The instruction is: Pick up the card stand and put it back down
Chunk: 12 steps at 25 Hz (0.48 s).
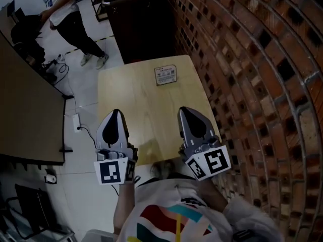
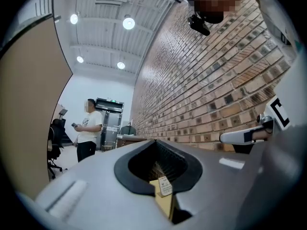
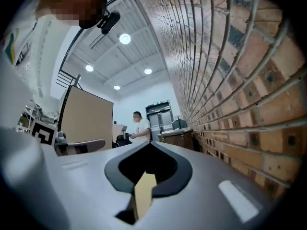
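The card stand (image 1: 166, 75) is a small framed sign with print, standing at the far end of the light wooden table (image 1: 136, 100). Both grippers hover over the table's near edge, well short of the stand. My left gripper (image 1: 116, 114) has its jaws together and holds nothing. My right gripper (image 1: 184, 110) is also shut and empty. In the left gripper view the card stand (image 2: 165, 186) shows small through the slot below the jaws' tip (image 2: 154, 142). The right gripper view shows only a strip of the table (image 3: 144, 195) through its slot (image 3: 150, 143).
A brick wall (image 1: 252, 59) runs along the table's right side. A dark cabinet (image 1: 136, 19) stands behind the table. A person (image 1: 70, 19) stands at the back left. A brown partition (image 1: 25, 110) and a power strip (image 1: 76, 122) with cables lie to the left.
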Available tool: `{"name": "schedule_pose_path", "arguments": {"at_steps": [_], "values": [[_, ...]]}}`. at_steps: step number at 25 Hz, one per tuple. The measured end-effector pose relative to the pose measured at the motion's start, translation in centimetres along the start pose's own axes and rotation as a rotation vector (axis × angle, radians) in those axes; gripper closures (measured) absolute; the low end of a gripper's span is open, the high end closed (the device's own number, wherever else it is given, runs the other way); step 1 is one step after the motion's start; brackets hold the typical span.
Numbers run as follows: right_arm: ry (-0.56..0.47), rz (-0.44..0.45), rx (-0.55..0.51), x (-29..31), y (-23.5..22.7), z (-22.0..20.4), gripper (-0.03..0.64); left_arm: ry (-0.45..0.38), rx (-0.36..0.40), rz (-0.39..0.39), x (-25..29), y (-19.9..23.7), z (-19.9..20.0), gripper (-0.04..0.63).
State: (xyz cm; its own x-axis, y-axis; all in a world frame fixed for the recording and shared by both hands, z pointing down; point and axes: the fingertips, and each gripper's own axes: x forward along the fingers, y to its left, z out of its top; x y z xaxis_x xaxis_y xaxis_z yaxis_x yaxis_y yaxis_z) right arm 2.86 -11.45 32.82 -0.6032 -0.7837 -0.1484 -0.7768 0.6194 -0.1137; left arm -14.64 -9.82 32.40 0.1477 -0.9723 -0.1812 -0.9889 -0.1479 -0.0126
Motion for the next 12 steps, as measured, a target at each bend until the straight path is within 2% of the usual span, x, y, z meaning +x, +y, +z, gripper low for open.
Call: {"name": "schedule_pose_path", "arguments": {"at_steps": [2, 5, 12], "values": [[0.021, -0.011, -0.014, -0.6, 0.1, -0.9, 0.615, -0.014, -0.008, -0.016, 0.2, -1.4, 0.2, 0.591], [0.043, -0.018, -0.019, -0.8, 0.2, -1.9, 0.615, 0.008, -0.021, -0.037, -0.1, -2.4, -0.4, 0.591], [0.009, -0.016, -0.055, 0.2, 0.0, -0.6, 0.615, -0.017, -0.024, -0.027, -0.2, -1.5, 0.8, 0.590]]}}
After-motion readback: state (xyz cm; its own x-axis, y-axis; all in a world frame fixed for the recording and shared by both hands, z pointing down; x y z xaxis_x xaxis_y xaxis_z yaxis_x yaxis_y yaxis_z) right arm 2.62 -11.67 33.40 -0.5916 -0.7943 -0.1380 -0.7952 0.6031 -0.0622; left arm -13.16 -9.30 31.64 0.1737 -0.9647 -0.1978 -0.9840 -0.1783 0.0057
